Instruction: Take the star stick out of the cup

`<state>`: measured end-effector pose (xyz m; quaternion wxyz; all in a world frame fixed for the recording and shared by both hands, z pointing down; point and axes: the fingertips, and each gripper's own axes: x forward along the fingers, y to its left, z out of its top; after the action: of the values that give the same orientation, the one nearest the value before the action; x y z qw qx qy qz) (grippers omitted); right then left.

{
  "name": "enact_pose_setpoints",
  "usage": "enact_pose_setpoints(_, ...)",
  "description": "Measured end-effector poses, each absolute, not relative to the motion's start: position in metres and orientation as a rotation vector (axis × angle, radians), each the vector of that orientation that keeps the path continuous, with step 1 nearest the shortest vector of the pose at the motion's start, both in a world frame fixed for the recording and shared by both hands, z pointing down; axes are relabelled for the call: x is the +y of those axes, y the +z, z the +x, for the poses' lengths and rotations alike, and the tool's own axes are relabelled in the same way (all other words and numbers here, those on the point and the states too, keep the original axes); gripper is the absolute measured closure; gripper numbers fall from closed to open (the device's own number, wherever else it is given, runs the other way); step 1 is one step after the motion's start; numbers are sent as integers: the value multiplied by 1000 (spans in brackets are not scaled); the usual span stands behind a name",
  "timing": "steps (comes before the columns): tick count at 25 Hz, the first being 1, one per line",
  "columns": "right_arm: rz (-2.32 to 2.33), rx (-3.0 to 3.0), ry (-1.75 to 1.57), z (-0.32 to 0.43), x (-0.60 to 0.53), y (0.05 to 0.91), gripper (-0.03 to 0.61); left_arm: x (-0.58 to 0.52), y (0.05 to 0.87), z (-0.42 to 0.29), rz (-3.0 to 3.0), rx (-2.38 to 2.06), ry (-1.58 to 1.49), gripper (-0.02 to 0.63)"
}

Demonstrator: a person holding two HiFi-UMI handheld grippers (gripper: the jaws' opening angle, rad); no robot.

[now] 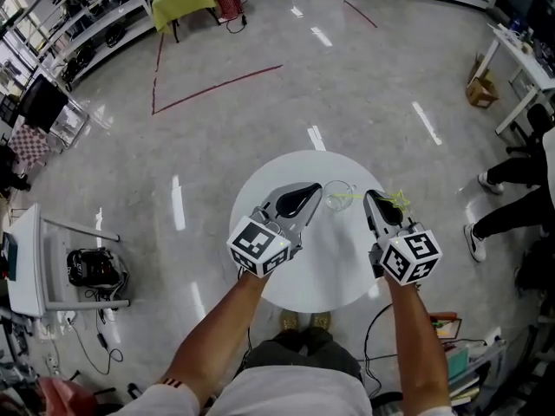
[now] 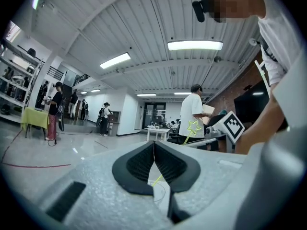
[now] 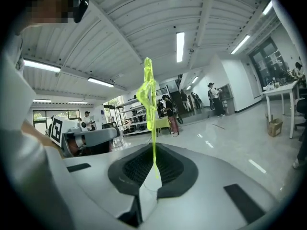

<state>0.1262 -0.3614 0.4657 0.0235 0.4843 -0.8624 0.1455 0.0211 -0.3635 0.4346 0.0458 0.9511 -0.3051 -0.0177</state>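
Note:
A clear plastic cup (image 1: 339,192) stands on the round white table (image 1: 303,276). My left gripper (image 1: 317,189) is shut at the cup's left rim and appears to pinch the thin wall. In the left gripper view the cup's rim (image 2: 160,191) shows below the closed tips of the left gripper (image 2: 153,145). My right gripper (image 1: 371,196) is shut on the yellow-green star stick (image 1: 395,200), just right of the cup. In the right gripper view the star stick (image 3: 148,92) rises upright from the closed pads of the right gripper (image 3: 154,150). The stick's lower end still reaches toward the cup.
A person's legs (image 1: 512,198) are at the right edge. A white table (image 1: 520,59) and a cardboard box (image 1: 481,89) stand at the upper right. A black bag (image 1: 95,267) lies on the floor beside a white desk (image 1: 26,258) at the left.

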Motion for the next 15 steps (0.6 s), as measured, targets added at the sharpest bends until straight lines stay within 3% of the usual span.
enact_pose_setpoints(15,1418,-2905,204,116,-311,333,557,-319,342,13,3023,-940,-207,598)
